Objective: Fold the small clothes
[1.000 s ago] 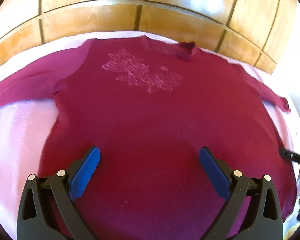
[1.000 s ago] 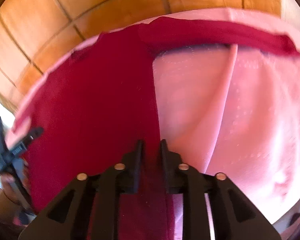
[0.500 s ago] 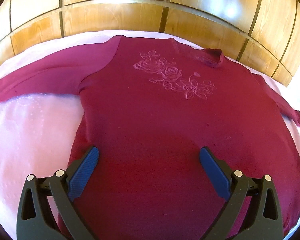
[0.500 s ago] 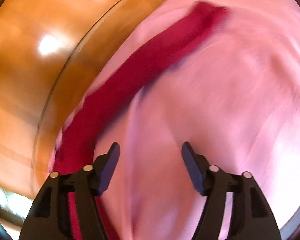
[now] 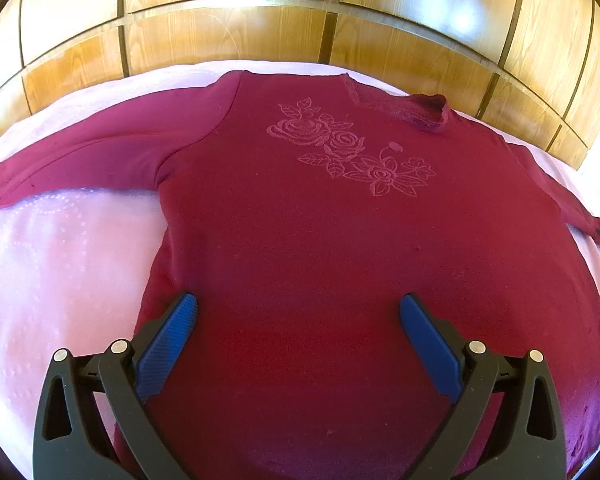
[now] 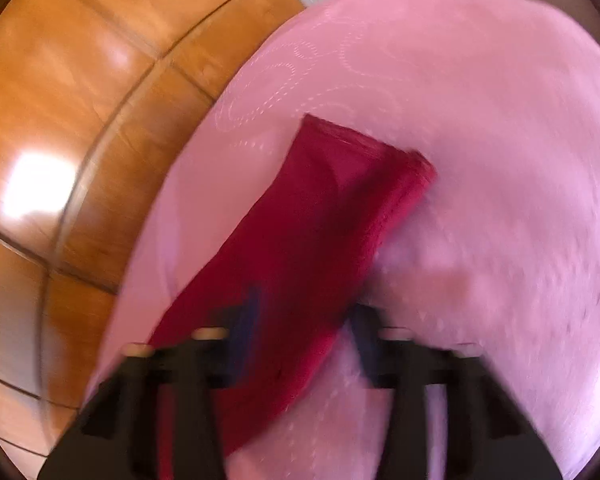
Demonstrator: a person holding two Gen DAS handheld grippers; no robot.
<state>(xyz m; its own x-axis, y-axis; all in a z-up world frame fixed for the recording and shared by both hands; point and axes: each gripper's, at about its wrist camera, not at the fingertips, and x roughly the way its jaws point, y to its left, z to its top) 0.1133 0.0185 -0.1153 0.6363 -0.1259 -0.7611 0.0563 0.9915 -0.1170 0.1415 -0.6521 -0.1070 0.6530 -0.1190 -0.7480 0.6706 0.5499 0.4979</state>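
Observation:
A maroon long-sleeved shirt with an embroidered rose lies flat, front up, on a pink bedsheet. Both sleeves are spread outwards. My left gripper hovers open over the shirt's lower body, with nothing between its blue pads. In the blurred right wrist view, the cuff end of the right sleeve runs between the fingers of my right gripper. Its jaws are closing around the sleeve, and the fingers still show a gap.
Wooden panelling rises behind the bed and also fills the left of the right wrist view. Bare pink sheet lies beyond and to the right of the cuff, and more lies to the left of the shirt's body.
My right gripper let go of the shirt's side, opened, swung out along the right sleeve to its cuff and rolled. Its jaws are narrower than half a second ago. The left gripper's view shifted slightly.

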